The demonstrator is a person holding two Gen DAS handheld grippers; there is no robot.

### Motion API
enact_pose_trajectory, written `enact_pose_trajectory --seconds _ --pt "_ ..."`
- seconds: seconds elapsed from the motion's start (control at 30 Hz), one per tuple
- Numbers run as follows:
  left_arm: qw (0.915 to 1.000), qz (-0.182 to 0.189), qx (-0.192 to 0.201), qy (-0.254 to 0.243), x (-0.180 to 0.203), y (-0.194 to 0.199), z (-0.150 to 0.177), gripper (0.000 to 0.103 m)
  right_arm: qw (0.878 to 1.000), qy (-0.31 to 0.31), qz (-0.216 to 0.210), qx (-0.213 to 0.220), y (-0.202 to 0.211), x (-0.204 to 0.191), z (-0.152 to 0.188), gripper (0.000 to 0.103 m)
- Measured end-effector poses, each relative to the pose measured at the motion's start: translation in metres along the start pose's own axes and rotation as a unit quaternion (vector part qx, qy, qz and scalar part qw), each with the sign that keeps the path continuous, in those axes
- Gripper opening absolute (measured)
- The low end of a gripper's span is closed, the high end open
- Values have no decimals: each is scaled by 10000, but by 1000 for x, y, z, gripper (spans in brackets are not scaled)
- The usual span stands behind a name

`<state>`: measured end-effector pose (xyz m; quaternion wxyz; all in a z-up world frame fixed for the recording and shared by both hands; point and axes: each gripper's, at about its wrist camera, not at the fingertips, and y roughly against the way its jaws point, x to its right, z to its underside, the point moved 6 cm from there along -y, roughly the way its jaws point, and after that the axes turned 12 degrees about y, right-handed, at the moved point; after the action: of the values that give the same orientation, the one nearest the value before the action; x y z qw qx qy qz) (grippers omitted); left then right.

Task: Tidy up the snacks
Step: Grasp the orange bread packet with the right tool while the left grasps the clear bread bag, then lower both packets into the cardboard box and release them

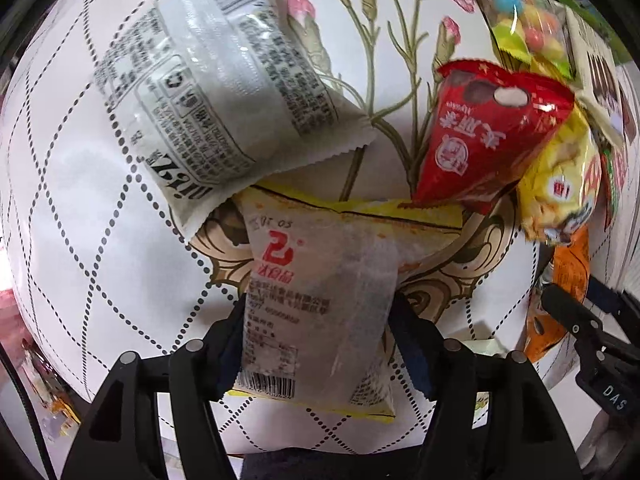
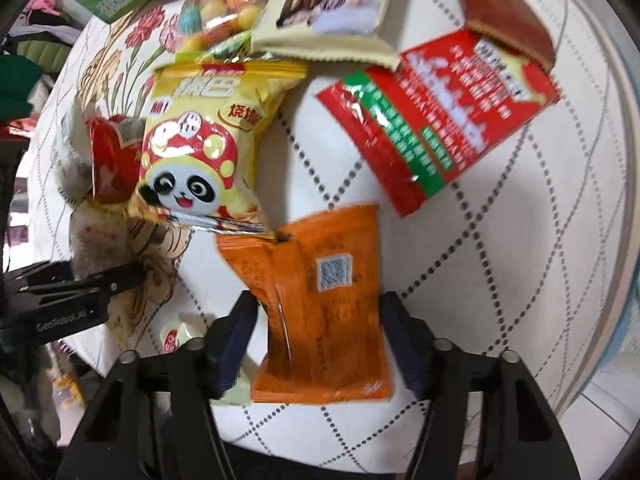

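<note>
Beside the yellow panda-printed snack bag (image 2: pixel 200 148), the left hand-held gripper (image 1: pixel 320 340) is clamping a translucent white-and-yellow snack packet (image 1: pixel 320 312) while the right hand-held gripper (image 2: pixel 316 332) is clamping an orange foil snack packet (image 2: pixel 320 304).

Looks like a home, lived-in room. Round table (image 2: pixel 500 208) wears a quilted white cover printed with pink carnations (image 1: pixel 300 4) and gold scrollwork, household-style, strewn with retail snack packets (image 2: pixel 200 148). In the right wrist view, piled clothes (image 2: pixel 24 56) at 9 to 10 o'clock and pale floor tiles (image 2: pixel 600 404) at 4 o'clock.
</note>
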<state>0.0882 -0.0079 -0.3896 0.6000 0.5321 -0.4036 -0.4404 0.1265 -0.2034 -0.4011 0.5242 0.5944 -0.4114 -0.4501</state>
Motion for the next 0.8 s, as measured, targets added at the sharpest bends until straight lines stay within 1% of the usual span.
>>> enact_pose_trajectory --seconds 0.03,0.07,0.13,0.17,0.2,0.23,0.27,0.4,0.53,0.67,0.77,0.8 --pt "10000 -6 41 27 4 0 3 63 10000 -55 7 37 1 -1 -4 60" --pt "10000 -11 89 35 3 2 3 57 10000 -77 -6 46 1 -2 -3 59" --pt "9997 -22 232 2 5 9 6 49 9999 -147 -64 49 9 -7 -2 56" --pt "9997 -18 261 -30 7 12 8 44 9998 -172 -102 62 15 -13 -9 55" --pt "9996 -9 292 -59 9 15 11 43 9997 -180 -136 76 17 -13 -8 54" --pt "9995 10 313 -74 12 17 12 41 9997 -183 -164 97 18 -12 -14 54" --pt "9994 28 327 -84 15 20 13 39 9996 -179 -187 119 29 -8 -12 54" --pt "9990 142 406 -122 21 34 20 37 9990 -159 -345 235 47 -1 -9 53" --pt "9977 363 553 -163 24 60 27 36 9975 -150 -558 398 75 -1 -12 53" --pt "9946 722 728 -135 32 93 32 36 9949 -181 -791 599 102 5 -18 53" --pt "9903 1009 943 -154 43 127 22 36 9918 -185 -937 844 132 9 -23 53" --pt "9885 1117 1009 -165 49 139 15 36 9900 -203 -996 973 144 11 -29 53"
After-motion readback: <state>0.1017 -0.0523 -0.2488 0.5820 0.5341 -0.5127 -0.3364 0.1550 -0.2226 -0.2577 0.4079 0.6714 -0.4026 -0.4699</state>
